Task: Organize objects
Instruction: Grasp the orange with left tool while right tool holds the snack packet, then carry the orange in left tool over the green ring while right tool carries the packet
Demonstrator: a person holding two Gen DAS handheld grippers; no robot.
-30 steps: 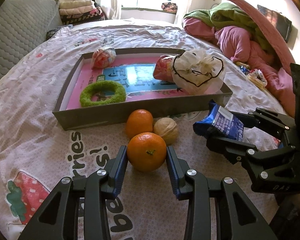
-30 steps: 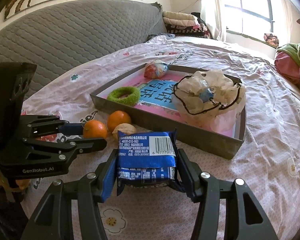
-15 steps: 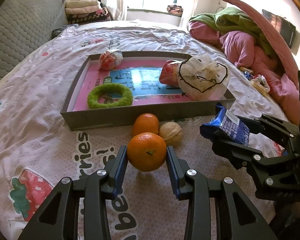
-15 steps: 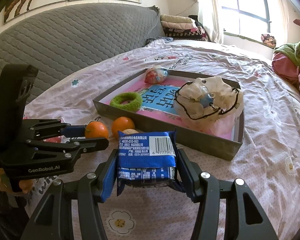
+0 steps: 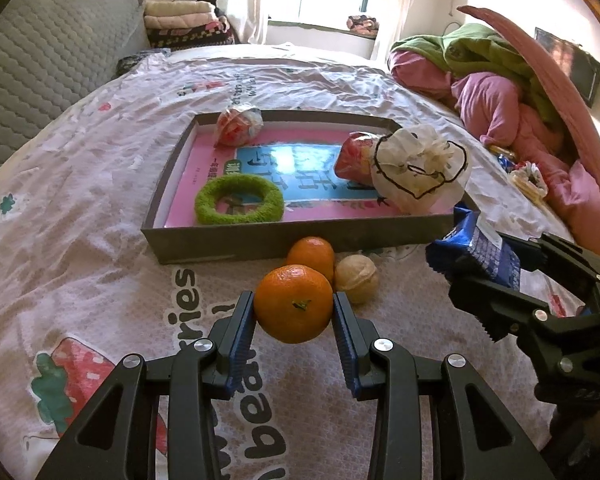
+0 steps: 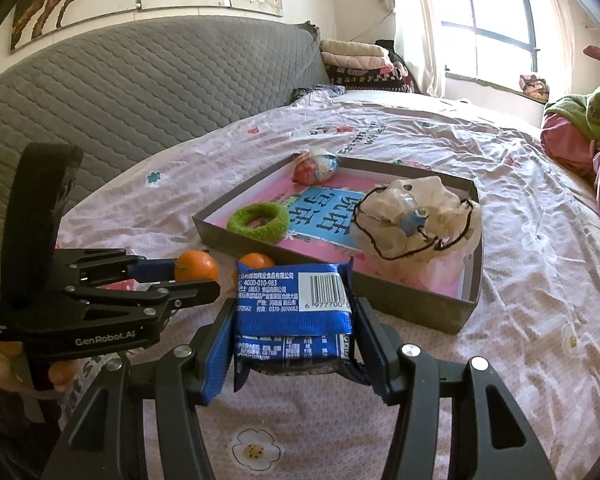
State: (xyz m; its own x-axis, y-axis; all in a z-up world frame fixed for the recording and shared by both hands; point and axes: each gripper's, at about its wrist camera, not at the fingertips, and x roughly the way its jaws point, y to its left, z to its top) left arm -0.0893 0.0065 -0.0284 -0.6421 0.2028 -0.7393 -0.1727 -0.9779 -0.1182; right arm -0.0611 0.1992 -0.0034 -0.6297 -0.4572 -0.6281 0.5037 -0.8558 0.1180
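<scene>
The left hand-held gripper (image 5: 294, 322) is clamped on an orange (image 5: 294, 303), both blue pads pressed to its sides, the fruit lifted clear of the bedsheet (image 5: 80, 208). The right hand-held gripper (image 6: 294, 336) grips a blue snack packet (image 6: 294, 300), barcode up, pinched between its pads.

The landmark is the shallow grey box (image 5: 220, 245) lying on the bed. Both grippers are on its near side, the left one in front of its near wall, the right one off its near right corner. A second orange (image 5: 311, 254) sits on the sheet just in front of that wall, and a walnut (image 5: 357, 278) lies right beside it.

Inside the box the floor is a pink and blue printed sheet. A fuzzy green ring (image 5: 239, 203) lies near the front left corner. A small wrapped red-and-white bundle (image 5: 238, 125) sits against the back wall. At the right end a crumpled white bag (image 5: 420, 168) with a black cord fills the corner, with a red packet (image 5: 352, 156) partly hidden behind it.

Beyond the box's right side, pink and green bedding (image 5: 512, 92) is heaped up.
</scene>
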